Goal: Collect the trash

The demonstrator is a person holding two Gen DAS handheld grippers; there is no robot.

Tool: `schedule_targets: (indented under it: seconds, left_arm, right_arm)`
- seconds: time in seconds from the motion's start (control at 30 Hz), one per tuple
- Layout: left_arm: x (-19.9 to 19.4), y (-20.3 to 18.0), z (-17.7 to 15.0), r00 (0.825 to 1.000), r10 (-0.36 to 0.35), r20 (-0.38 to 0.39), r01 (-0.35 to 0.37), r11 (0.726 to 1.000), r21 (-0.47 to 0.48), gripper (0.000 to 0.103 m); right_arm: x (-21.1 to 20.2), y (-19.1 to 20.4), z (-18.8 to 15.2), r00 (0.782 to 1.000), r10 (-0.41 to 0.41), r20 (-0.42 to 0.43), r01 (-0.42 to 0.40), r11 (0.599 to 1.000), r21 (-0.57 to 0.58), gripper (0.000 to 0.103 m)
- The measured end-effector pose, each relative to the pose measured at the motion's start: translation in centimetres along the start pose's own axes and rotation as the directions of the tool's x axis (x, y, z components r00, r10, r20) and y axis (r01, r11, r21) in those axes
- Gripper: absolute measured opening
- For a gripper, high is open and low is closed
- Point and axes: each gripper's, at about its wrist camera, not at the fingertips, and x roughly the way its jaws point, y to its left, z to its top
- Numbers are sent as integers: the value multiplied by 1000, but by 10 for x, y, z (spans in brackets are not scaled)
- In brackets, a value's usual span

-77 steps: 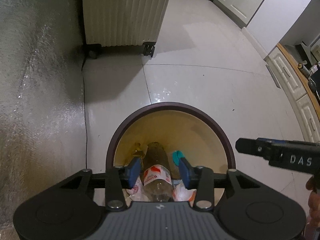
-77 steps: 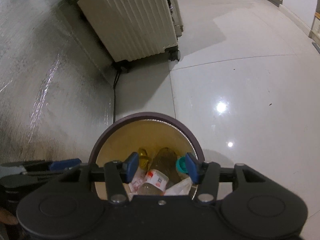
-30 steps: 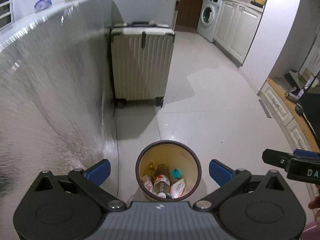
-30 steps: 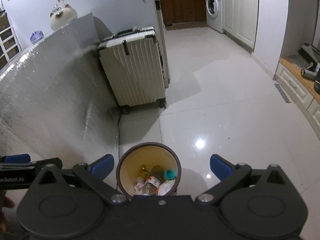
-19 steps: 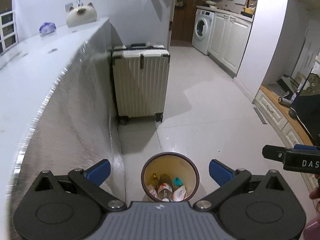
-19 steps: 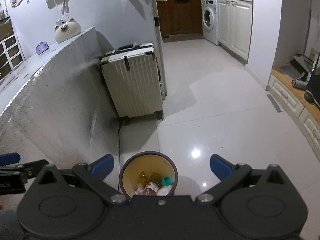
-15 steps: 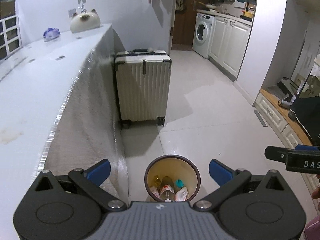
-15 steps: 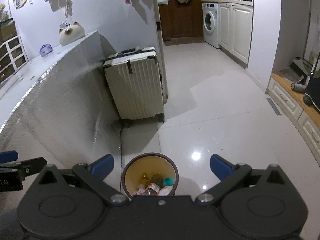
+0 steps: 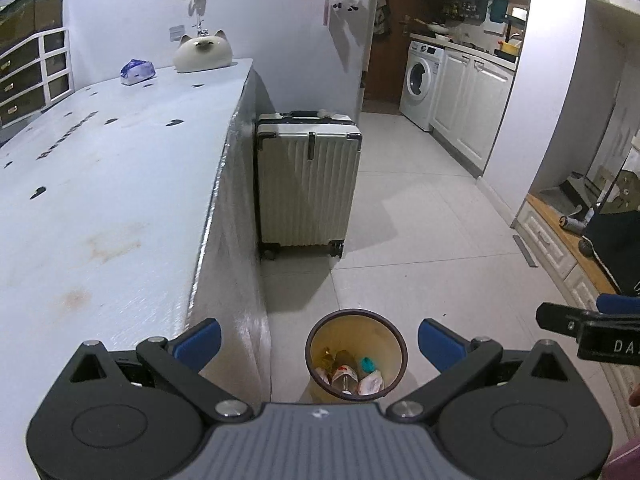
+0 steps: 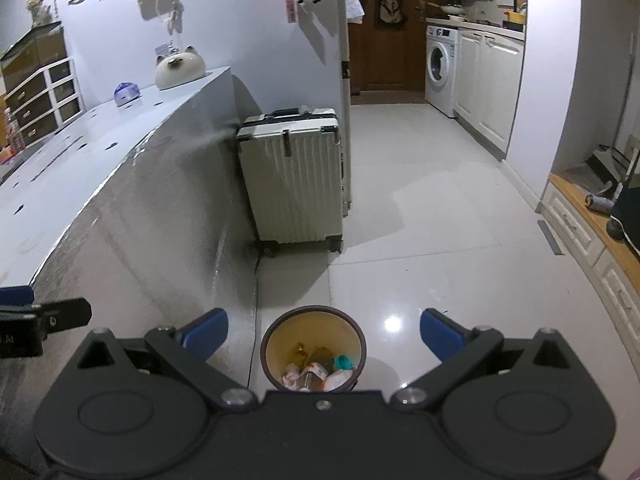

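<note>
The left tool (image 9: 319, 340) is spread wide, its blue-padded fingers (image 9: 199, 338) holding nothing, and the right tool (image 10: 323, 335) is just as wide and just as bare. Both hang high above a round trash bin with a dark brown rim and a pale yellow inside (image 9: 390, 330), which stands on the glossy white tiled floor (image 9: 420, 216) just beside the end of a long worktop with a pale blue top and silvery side panel (image 9: 100, 208). Inside the bin lie a clear plastic bottle with a red-and-white label (image 9: 345, 376), a teal cap (image 9: 367, 364), a yellowish bottle (image 9: 326, 358) and crumpled white wrappers (image 9: 370, 383). In the right wrist view the same bin (image 10: 276, 334) sits between the fingers, trash heaped at its bottom. Beyond it a cream ribbed hard-shell suitcase on wheels (image 9: 308, 188) stands upright against the worktop's far end. A white cat-shaped ornament (image 9: 203, 51) and a small bluish wrapped thing (image 9: 138, 70) rest on the worktop's far part. A white front-loading washing machine (image 9: 420, 84) stands in the kitchen behind.
</note>
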Motion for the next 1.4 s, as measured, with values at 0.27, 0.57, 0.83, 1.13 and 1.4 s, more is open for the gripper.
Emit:
schedule_targets:
  seconds: [0.27,0.57,0.83,1.13,1.4]
  left_arm:
    - [-16,13,-8,1000,22,0,-22,1000,6,103]
    - [-24,28,-15,999,39,3,-39,999,-34,103]
    - [-25,35,-13,999,48,-3,-48,997,-56,103]
    - [-27,37,-15,998,60,-4,-60,997,-54,103]
    - [-26,37,-16,998,70,-5,-70,997,-42,103]
  right_arm:
    - [-13,13,-4,1000,12,-5,-12,1000,-20,103]
    - [-17,21,-5,1000,8,-14,-8,999,-38,103]
    - [-21,30,-3,1000,2,-18,-3,999,-45,103]
    - [-24,36,-4,1000,3,-17,-4,998,-68,103]
    - [-21,35,-3,1000,3,-23,-5,998,-63,103]
